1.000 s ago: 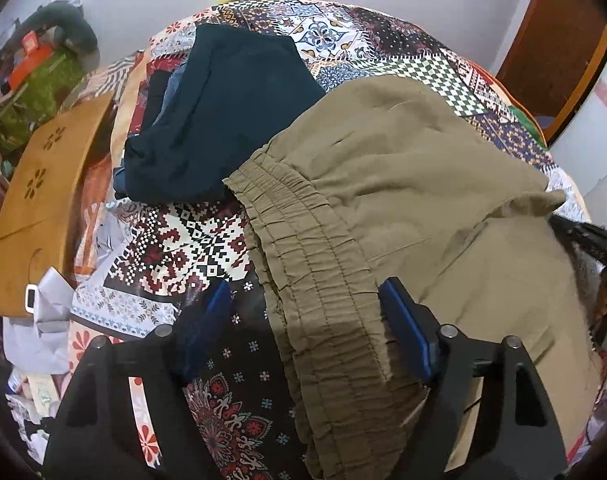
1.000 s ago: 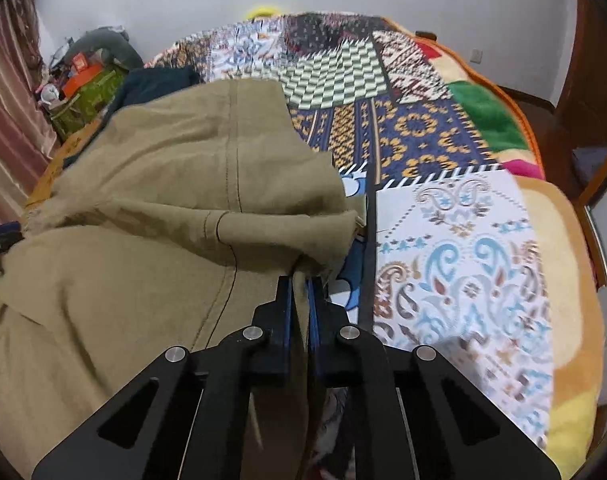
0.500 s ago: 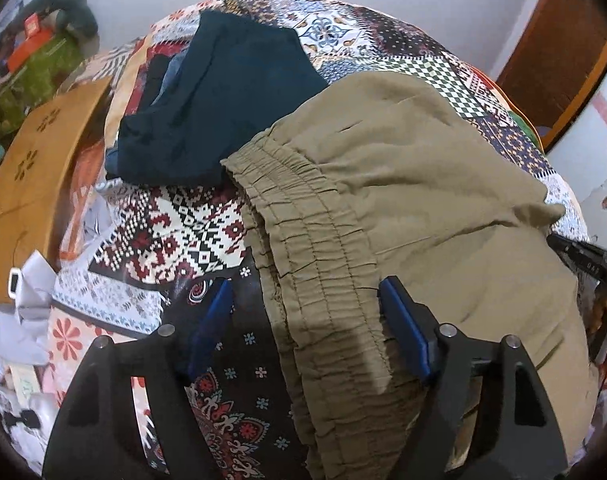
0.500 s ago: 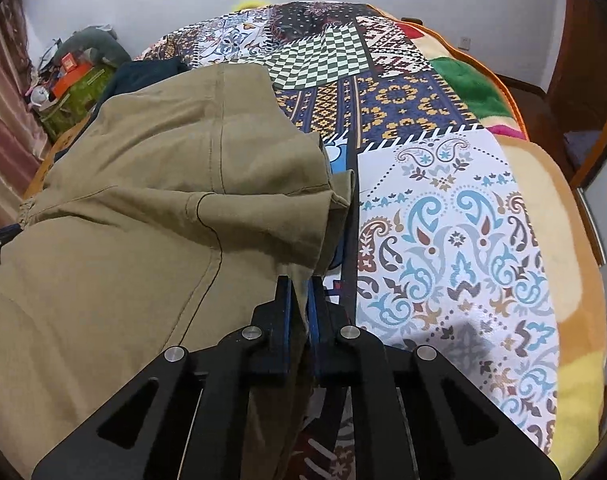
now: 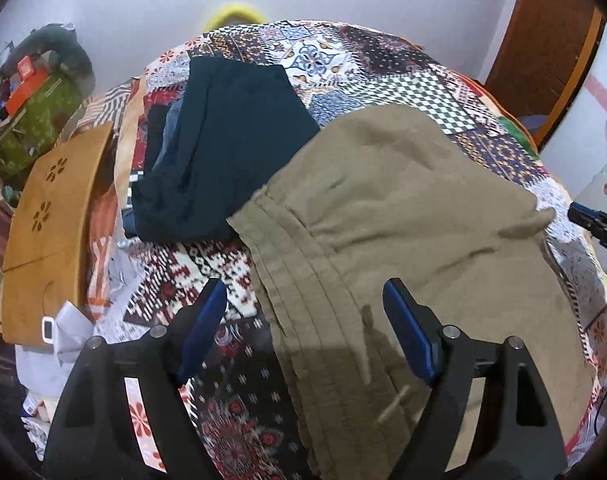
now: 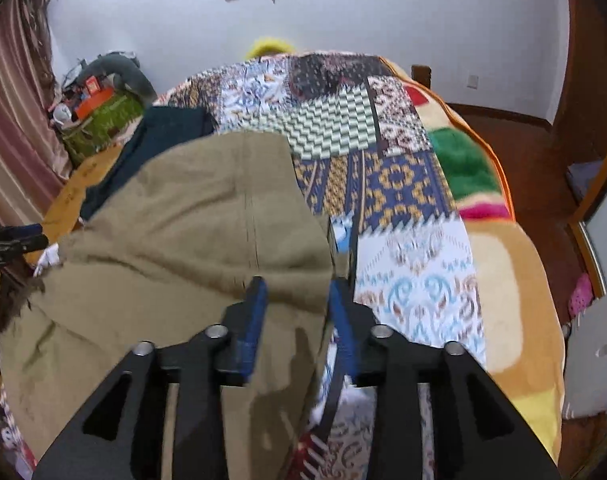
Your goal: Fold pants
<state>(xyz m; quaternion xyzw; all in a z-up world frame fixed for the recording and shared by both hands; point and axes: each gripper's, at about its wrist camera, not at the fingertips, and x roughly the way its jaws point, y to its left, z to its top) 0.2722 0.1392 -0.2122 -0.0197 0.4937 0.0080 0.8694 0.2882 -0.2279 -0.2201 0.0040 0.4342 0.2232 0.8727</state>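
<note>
One fold looks done: the olive-khaki cotton pants [image 5: 403, 216] lie doubled on the patchwork bedspread [image 6: 403, 184], left gripper [image 5: 303, 320] wide and empty, right gripper [image 6: 297, 308] opening off the cloth, with further folds likely left.

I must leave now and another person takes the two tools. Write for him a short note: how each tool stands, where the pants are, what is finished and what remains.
Left tool: open, above the elastic waistband, touching nothing.
Right tool: jaws opening; the pants' edge is between them, not pressed.
Olive pants: on the patchwork bedspread, one fold made, the top layer laid over the lower part, still rumpled.
Dark blue folded garment: beside the pants, toward the far left of the bed.
Done: first fold, cloth being let go.
Left: probably smooth the fold, fold once more, put the pants with the blue garment.
</note>
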